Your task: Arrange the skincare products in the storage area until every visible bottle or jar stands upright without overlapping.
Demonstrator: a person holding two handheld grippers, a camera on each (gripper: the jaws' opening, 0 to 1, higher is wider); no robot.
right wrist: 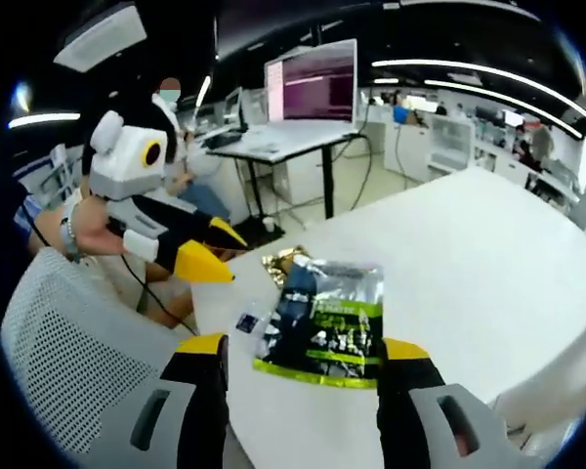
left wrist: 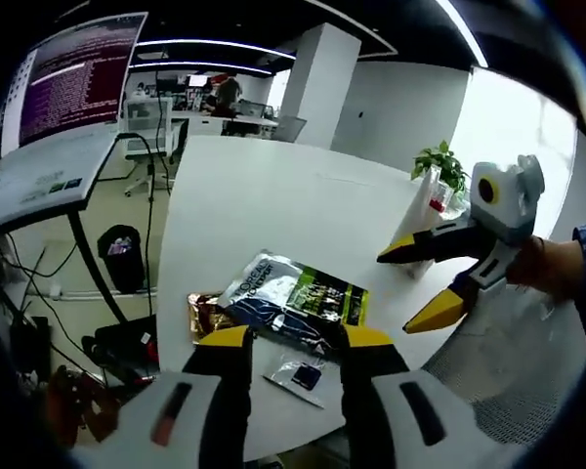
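A green-and-black foil pouch (left wrist: 298, 293) (right wrist: 327, 318) lies flat near the edge of the white table (left wrist: 273, 195) (right wrist: 469, 254). It overlaps a gold packet (left wrist: 207, 315) (right wrist: 281, 262). Beside them lies a small dark sachet (left wrist: 301, 375) (right wrist: 246, 321). My left gripper (left wrist: 298, 340) (right wrist: 207, 250) is open, its yellow tips just short of the pouch. My right gripper (right wrist: 303, 347) (left wrist: 432, 281) is open too and hovers at the pouch's near edge, touching nothing. A white upright pack with red print (left wrist: 425, 207) stands at the table's far side.
A potted plant (left wrist: 441, 164) stands beside the white pack. A white mesh chair (left wrist: 503, 366) (right wrist: 73, 362) sits at the table's edge. A desk with a monitor (left wrist: 78, 73) (right wrist: 313, 83), a black bin (left wrist: 122, 256) and a seated person (right wrist: 176, 147) lie beyond.
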